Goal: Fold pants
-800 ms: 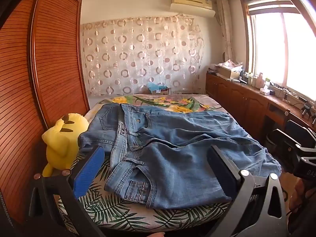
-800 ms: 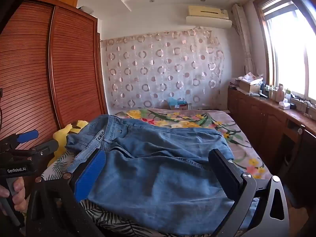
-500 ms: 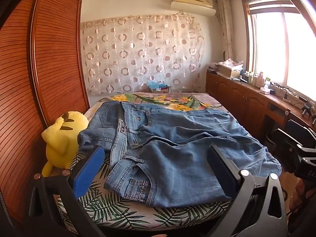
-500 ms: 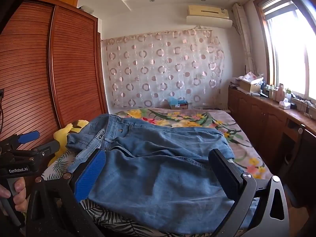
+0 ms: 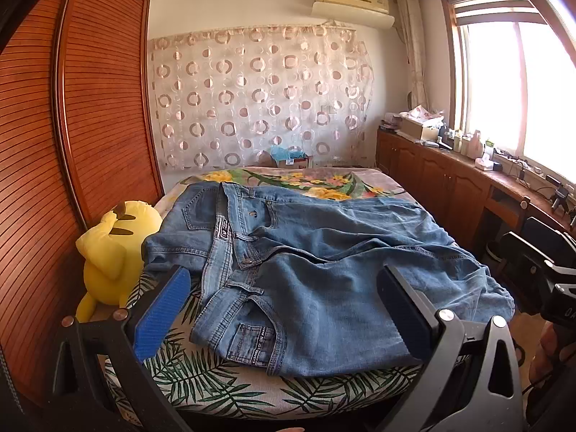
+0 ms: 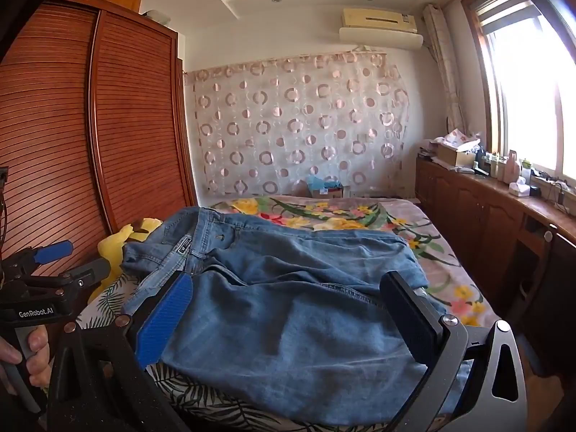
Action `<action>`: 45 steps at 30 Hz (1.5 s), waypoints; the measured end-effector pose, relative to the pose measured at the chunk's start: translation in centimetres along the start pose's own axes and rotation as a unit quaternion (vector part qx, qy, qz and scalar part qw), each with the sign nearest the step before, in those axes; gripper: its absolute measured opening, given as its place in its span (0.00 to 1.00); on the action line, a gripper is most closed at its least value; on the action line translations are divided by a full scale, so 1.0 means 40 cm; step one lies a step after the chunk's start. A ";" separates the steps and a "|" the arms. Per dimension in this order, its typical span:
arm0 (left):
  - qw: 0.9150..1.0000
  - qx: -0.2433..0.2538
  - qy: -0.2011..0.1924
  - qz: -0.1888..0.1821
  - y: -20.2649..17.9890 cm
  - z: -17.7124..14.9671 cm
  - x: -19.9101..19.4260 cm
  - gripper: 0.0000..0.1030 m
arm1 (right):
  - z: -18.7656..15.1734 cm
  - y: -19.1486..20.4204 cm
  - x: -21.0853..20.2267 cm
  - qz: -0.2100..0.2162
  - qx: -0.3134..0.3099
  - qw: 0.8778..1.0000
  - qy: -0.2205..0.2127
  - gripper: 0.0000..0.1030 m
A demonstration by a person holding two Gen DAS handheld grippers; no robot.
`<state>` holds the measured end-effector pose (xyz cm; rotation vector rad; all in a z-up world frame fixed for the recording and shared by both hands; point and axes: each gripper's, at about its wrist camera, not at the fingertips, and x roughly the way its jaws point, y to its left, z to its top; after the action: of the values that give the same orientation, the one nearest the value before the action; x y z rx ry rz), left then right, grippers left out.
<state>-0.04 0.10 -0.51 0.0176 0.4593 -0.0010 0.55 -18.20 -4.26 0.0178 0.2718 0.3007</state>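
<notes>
Centrally, the jeans (image 5: 306, 262) lay spread and rumpled across the bed (image 5: 223, 385), waistband toward the yellow plush toy (image 5: 115, 248), legs running rightward. Left gripper (image 5: 284, 309) and right gripper (image 6: 288, 316) hovered above the near edge, jaws wide apart, holding nothing. Judged stage: approach, folding not begun; next move calls for descending to pinch denim edges.

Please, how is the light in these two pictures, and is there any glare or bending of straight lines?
Left wrist view: the window is washed out white, daylight falls across the jeans, and the wardrobe edges curve like a barrel. Right wrist view: the same glare at the window; the image is sharp, with dark corners.
</notes>
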 end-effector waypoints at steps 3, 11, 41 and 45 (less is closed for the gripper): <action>1.000 0.000 0.001 0.000 -0.001 0.000 0.002 1.00 | 0.000 0.000 0.000 0.000 0.000 1.000 0.000 1.00; 1.000 0.000 0.001 -0.001 -0.001 0.000 0.003 1.00 | 0.000 0.002 -0.001 0.001 0.000 1.000 0.001 1.00; 1.000 0.002 -0.003 -0.001 -0.014 0.000 -0.003 1.00 | -0.001 0.003 0.002 0.001 0.002 1.000 0.000 1.00; 1.000 0.003 -0.003 0.000 -0.016 0.000 -0.003 1.00 | -0.001 0.003 0.002 0.001 0.001 1.000 -0.001 1.00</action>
<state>-0.15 -0.56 -0.45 0.0235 0.4523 -0.0027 0.59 -18.08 -4.31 0.0210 0.2712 0.3027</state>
